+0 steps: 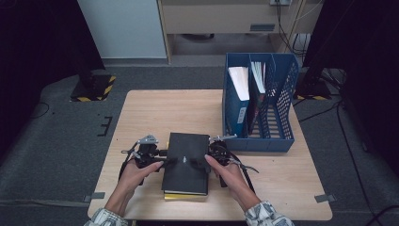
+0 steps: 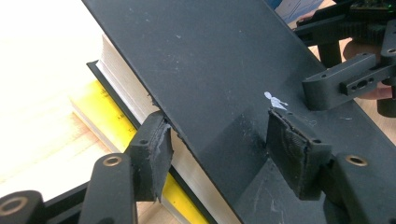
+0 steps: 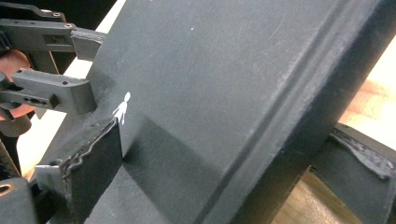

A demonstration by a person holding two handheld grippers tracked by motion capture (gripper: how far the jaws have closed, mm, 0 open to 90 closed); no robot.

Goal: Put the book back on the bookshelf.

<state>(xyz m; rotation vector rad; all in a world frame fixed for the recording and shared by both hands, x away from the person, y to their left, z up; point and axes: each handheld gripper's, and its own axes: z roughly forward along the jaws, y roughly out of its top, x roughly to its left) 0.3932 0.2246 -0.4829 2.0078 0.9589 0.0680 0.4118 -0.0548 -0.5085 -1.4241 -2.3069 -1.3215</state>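
Left gripper (image 1: 165,162): jaws set either side of the fore edge of the thick black hardcover book (image 1: 187,162), not visibly clamped. Book lay mid-table atop a thin yellow book (image 1: 181,196), lifted at the left. Right gripper (image 1: 203,162): jaws straddling the spine edge, grip unclear. Risk, judged: uneven squeeze, cover slipping, book dropping askew, well short of the blue plastic file rack (image 1: 282,117).
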